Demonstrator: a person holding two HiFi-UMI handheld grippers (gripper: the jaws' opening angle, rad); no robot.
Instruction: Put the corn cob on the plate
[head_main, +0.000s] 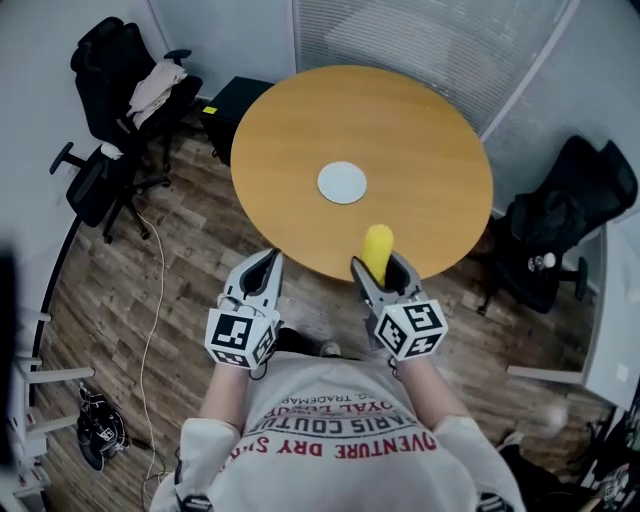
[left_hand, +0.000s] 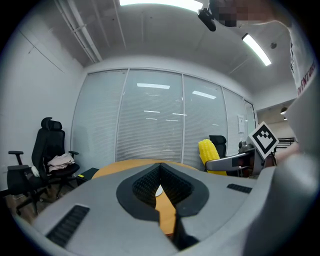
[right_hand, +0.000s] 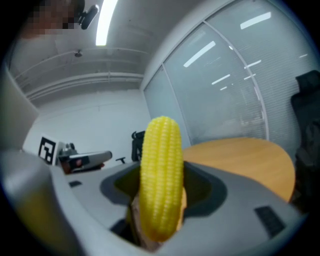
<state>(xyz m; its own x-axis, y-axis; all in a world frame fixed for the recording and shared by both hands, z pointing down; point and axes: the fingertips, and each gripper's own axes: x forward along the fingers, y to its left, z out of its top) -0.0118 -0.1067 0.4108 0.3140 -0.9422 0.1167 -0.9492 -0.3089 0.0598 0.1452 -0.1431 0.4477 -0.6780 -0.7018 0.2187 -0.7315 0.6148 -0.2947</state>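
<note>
A small white plate (head_main: 341, 182) lies near the middle of the round wooden table (head_main: 420, 140). The yellow corn cob (head_main: 377, 249) stands upright in my right gripper (head_main: 379, 266), which is shut on it just above the table's near edge. In the right gripper view the corn cob (right_hand: 160, 185) fills the space between the jaws. My left gripper (head_main: 264, 268) hangs beside it, off the near edge, shut with nothing held. In the left gripper view a sliver of the plate (left_hand: 158, 190) shows past the left gripper (left_hand: 160, 167), and the corn cob (left_hand: 207, 153) shows at the right.
A black office chair (head_main: 125, 75) with clothes on it stands at the far left, a second chair (head_main: 95, 185) near it. Another black chair (head_main: 570, 225) stands right of the table. A black box (head_main: 232, 102) sits behind the table. A cable (head_main: 150, 330) runs over the wooden floor.
</note>
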